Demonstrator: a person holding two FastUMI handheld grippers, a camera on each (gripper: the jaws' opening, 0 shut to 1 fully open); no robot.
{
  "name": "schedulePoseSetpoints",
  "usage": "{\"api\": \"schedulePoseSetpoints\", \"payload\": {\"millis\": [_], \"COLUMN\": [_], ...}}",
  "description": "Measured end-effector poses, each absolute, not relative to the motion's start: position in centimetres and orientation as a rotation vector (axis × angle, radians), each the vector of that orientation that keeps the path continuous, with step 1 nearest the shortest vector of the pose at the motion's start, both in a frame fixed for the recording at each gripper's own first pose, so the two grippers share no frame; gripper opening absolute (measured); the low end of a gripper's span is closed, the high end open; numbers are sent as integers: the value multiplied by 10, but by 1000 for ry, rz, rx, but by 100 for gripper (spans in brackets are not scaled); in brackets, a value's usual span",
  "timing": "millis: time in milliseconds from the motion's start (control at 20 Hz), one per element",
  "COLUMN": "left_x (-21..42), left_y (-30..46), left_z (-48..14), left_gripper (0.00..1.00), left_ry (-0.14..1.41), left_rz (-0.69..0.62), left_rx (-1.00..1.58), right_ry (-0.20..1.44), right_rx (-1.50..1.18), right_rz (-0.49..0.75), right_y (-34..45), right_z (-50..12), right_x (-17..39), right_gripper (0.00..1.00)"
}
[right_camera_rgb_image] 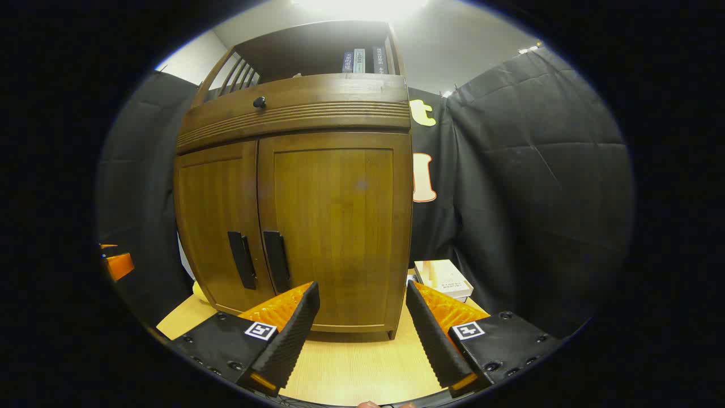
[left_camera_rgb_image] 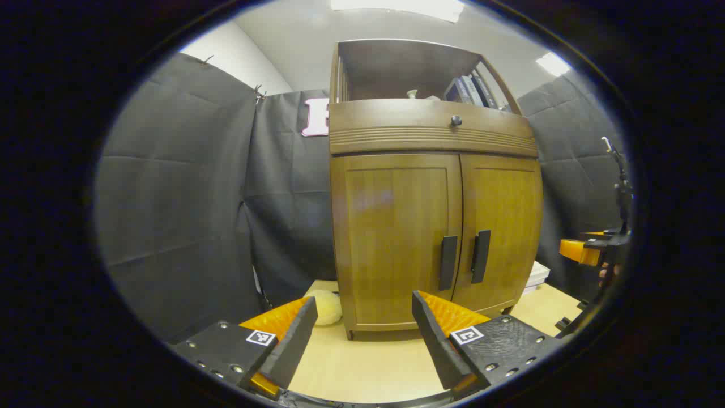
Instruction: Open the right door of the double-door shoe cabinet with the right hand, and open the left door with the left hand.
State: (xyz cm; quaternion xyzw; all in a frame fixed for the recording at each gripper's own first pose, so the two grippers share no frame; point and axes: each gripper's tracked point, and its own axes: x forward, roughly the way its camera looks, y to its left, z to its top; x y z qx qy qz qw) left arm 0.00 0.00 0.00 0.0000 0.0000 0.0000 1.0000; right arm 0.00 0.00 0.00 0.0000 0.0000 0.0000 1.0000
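Wooden shoe cabinet (left_camera_rgb_image: pixel 433 187) with a smooth, softly glossy brown finish.
Its two doors show vertical grain and carry matt dark handles (left_camera_rgb_image: pixel 447 262); a ribbed wooden band runs above them. Below the cabinet lies a pale, matt wood-grain tabletop (right_camera_rgb_image: pixel 362 368). Behind it hangs matt, creased cloth (right_camera_rgb_image: pixel 527 192).

Quick headcount of what's on the table

One shoe cabinet (left_camera_rgb_image: pixel 430 187) with two doors, left door (left_camera_rgb_image: pixel 399 238) and right door (left_camera_rgb_image: pixel 498 226), each with one dark handle, so two handles: (left_camera_rgb_image: pixel 447 262) and (left_camera_rgb_image: pixel 481 256). One round knob (left_camera_rgb_image: pixel 456 120) on the drawer band above. Three books (right_camera_rgb_image: pixel 362 60) upright on the top shelf. One pale yellow plush thing (left_camera_rgb_image: pixel 327 306) by the cabinet's foot, one stack of flat white boxes (right_camera_rgb_image: pixel 443 279), and two grippers: left gripper (left_camera_rgb_image: pixel 365 320), right gripper (right_camera_rgb_image: pixel 362 309).
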Motion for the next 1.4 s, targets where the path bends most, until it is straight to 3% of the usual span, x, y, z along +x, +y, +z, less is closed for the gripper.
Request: {"api": "schedulePoseSetpoints", "payload": {"millis": [1000,1400], "left_x": [-19,-14], "left_y": [22,16], "left_z": [-6,-21], "left_gripper": [96,97], "left_ry": [-32,-13], "left_rz": [-13,-31], "left_rx": [-87,-106], "right_ry": [-15,-21], "right_rx": [6,40], "right_rz": [-3,27], "right_y": [23,42], "right_z": [9,35], "right_x": [-14,11], "right_gripper": [96,96]}}
